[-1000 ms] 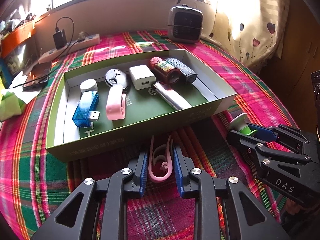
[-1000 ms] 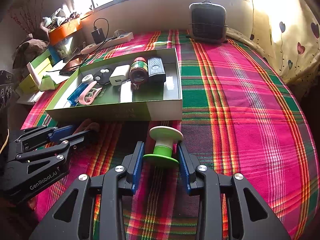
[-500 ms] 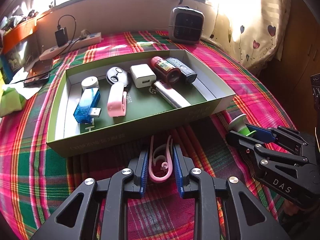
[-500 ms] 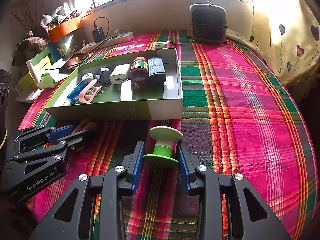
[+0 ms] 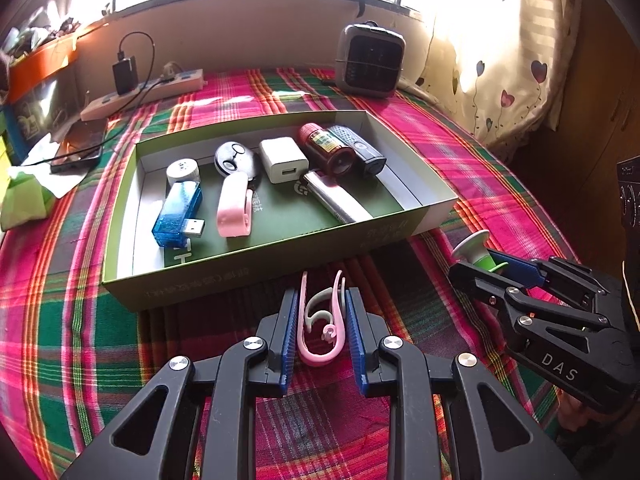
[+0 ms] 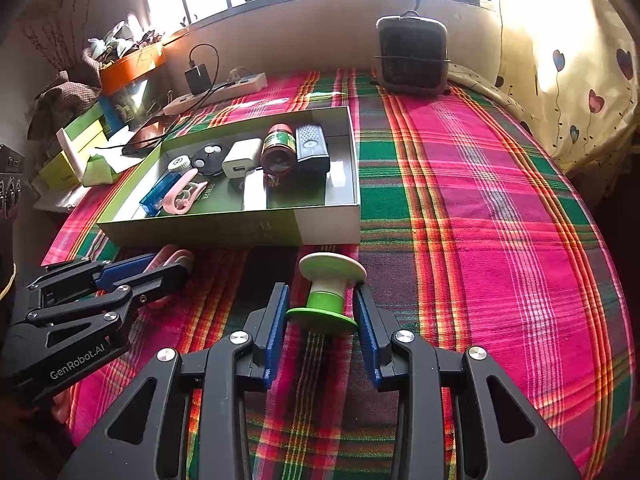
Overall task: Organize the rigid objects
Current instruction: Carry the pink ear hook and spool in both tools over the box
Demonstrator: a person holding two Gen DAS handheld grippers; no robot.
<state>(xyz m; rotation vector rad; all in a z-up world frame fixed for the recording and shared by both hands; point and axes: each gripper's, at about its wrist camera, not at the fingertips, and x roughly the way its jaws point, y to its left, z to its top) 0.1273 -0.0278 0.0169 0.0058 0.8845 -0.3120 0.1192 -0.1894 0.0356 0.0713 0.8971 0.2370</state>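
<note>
My left gripper [image 5: 322, 320] is shut on a pink clip [image 5: 320, 320] and holds it just in front of the green box [image 5: 256, 276]. My right gripper [image 6: 322, 308] is shut on a green and white spool [image 6: 330, 292], near the box's front right corner [image 6: 328, 228]. The spool also shows in the left wrist view [image 5: 476, 250]. The box holds a blue USB stick [image 5: 176, 216], a second pink clip [image 5: 234, 210], a white charger [image 5: 282, 160], a brown bottle [image 5: 326, 148], a black device [image 5: 358, 148] and a silver tube [image 5: 336, 202].
The box lies on a plaid cloth [image 6: 500, 220]. A small heater [image 6: 412, 56] stands at the back. A power strip [image 5: 140, 92] with a charger, a phone [image 5: 78, 146] and green boxes [image 6: 76, 148] lie at the back left. A curtain [image 5: 516, 60] hangs on the right.
Both grippers have risen slightly with their objects still held, and the box looks a little farther off. Nothing was released or taken.
</note>
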